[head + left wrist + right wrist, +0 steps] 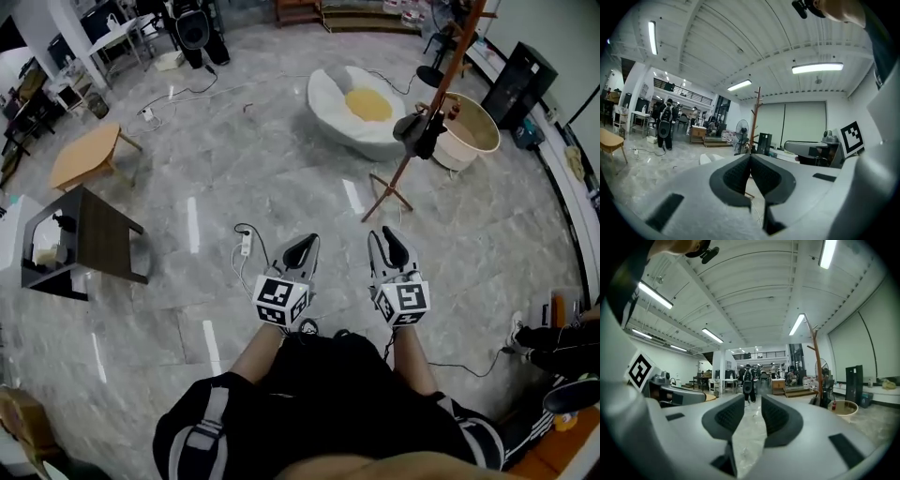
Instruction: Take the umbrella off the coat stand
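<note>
Hanging on the coat stand (448, 82) near the far right of the room, the black folded umbrella (419, 131) is a dark bundle tight against the reddish-brown pole, partway up from the splayed feet. Its long axis seems to run down along the pole, but the head view does not show which end is the handle.

Just beside the stand, on its far side, a round cream tub (464, 155) sits on the floor. What shows of its inside is a plain brown bottom with nothing in it. In the right gripper view a small red object (833, 405) stands against the tub's near rim.

To the left of the stand lies a white egg-shaped cushion (330, 94) with a yellow centre. A black box (518, 84) stands to the right of the tub.

Both claws are held level in front of the person, well short of the stand and apart from each other, over grey marble floor (281, 178). The left claw (302, 251) has its dark ribbed pads pressed together with nothing between them. The right claw (386, 244) has its pads parted, and only floor shows through the gap. A white power strip (246, 244) lies on the floor just left of the left claw.

Farther left stand a low wooden table (89, 155) and a dark side table (98, 234).
</note>
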Demonstrator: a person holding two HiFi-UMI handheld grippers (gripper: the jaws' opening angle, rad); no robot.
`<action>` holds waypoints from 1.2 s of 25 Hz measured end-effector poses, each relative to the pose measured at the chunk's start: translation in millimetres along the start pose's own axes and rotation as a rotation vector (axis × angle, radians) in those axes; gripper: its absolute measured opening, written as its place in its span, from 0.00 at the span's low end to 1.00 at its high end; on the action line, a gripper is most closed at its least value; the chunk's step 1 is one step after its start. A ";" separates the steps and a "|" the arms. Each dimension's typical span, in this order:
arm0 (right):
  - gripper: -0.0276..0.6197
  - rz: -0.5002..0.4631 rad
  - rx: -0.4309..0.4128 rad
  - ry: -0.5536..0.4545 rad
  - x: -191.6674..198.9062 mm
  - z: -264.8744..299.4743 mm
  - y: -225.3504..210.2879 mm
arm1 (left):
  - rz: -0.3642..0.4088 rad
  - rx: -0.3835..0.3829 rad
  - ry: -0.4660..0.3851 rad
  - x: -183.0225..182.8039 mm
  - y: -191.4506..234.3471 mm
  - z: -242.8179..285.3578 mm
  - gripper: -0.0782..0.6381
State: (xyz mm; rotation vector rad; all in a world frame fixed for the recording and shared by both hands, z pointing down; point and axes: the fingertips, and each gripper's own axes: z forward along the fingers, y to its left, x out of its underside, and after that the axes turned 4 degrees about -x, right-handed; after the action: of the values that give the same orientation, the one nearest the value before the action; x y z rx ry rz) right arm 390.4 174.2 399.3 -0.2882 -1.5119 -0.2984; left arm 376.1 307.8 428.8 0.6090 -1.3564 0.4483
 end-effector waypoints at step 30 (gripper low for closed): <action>0.50 -0.001 0.066 0.020 2.3 189.9 -257.5 | 0.019 0.056 0.033 -33.3 61.4 332.9 0.11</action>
State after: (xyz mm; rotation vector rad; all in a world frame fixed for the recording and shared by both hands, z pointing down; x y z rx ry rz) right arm 119.4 4.3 409.3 -0.2317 -1.4995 -0.2513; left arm 78.3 143.5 438.1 0.6332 -1.3222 0.5111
